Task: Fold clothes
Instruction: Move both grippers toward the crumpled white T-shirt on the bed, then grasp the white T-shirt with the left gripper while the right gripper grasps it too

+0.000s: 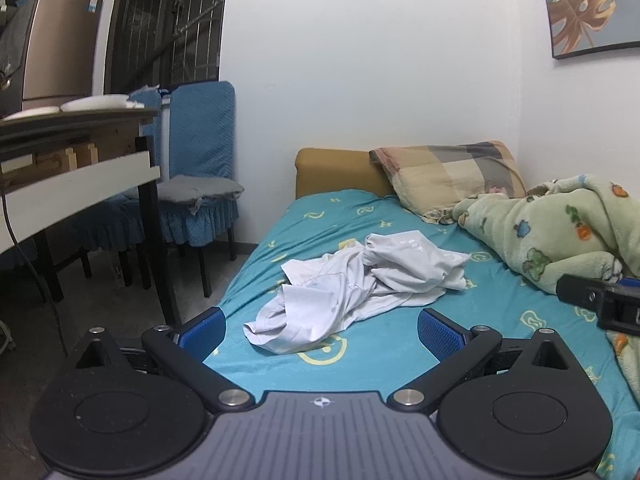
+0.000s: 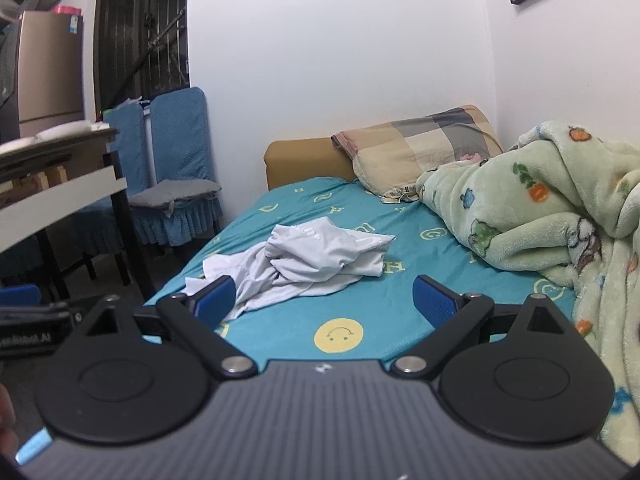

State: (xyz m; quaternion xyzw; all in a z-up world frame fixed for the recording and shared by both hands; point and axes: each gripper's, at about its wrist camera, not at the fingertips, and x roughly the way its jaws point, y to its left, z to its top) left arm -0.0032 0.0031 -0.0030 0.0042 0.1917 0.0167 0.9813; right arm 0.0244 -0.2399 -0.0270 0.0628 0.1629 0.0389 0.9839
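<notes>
At the far left of both views a table with a white front rail juts in, carrying pale dishes, and behind it stand two blue-covered chairs, one with a grey cushion on its seat. Only the left wrist view shows the gold-leaf picture nearly whole on the wall; the right wrist view catches just its corner, but shows a large yellow smiley printed on the sheet close in front. The left claw has its blue pads spread wide with nothing between them, over the near end of the bed. Beyond it, in the middle of the teal sheet, lies the crumpled white garment, unfolded and untouched. The right claw is likewise spread wide and empty, its left pad covering the garment's near edge. Farther back rest a checked pillow and, at right, a heaped green blanket crowding the bed's side.
</notes>
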